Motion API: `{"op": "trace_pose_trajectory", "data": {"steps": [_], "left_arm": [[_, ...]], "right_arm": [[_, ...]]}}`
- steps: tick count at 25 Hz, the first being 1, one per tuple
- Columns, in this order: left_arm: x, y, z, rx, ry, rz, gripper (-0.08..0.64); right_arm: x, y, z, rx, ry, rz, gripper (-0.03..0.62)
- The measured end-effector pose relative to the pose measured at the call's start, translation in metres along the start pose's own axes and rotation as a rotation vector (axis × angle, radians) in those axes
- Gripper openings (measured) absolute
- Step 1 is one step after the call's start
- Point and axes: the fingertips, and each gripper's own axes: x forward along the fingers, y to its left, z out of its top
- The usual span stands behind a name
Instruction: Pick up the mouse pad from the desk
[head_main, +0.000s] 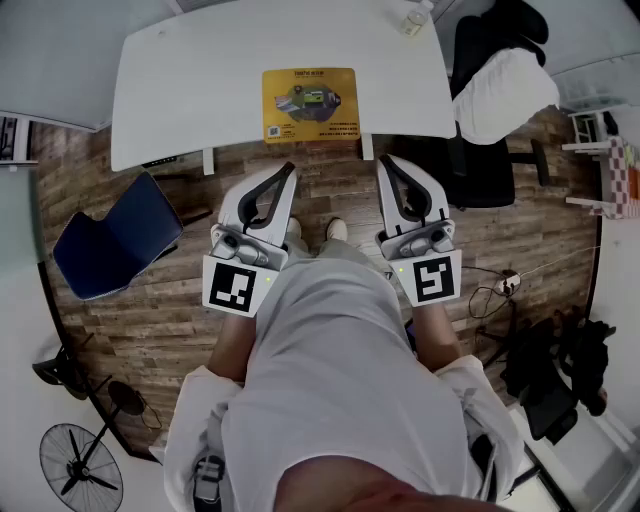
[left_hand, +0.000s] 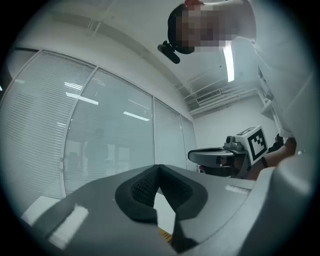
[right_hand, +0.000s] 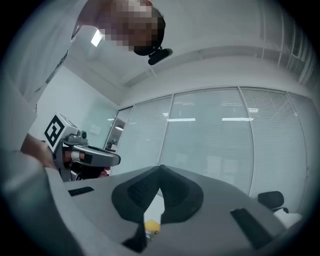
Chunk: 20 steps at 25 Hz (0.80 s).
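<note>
Mouse pad (head_main: 310, 104) was a yellow rectangle w/ dark print & a pic in the middle, lying flat at the near edge of the white desk (head_main: 180, 80). Left gripper (head_main: 290, 168) & right gripper (head_main: 384, 161) were both closed, empty, tips near that edge.

White-clad person (head_main: 330, 370); left hand-held gripper (head_main: 290, 168) and right hand-held gripper (head_main: 383, 160) grey, black-padded, with marker cubes (head_main: 237, 285).

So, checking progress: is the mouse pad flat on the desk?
Flat: the mouse pad lies spread on the desk, nothing touching it.
</note>
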Motion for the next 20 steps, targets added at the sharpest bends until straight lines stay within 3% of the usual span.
{"op": "trace_pose_trajectory", "data": {"steps": [8, 11, 20], "left_arm": [[-0.015, 0.02, 0.002, -0.027, 0.0, -0.046, -0.004], [-0.024, 0.032, -0.005, -0.002, 0.023, -0.048, -0.003], [-0.053, 0.076, -0.039, -0.058, 0.074, 0.058, -0.003]], "right_arm": [[0.018, 0.022, 0.013, 0.016, -0.017, -0.027, 0.002], [0.028, 0.033, 0.007, 0.014, 0.003, -0.027, 0.002], [0.051, 0.045, -0.042, 0.089, 0.145, -0.034, 0.002]]}}
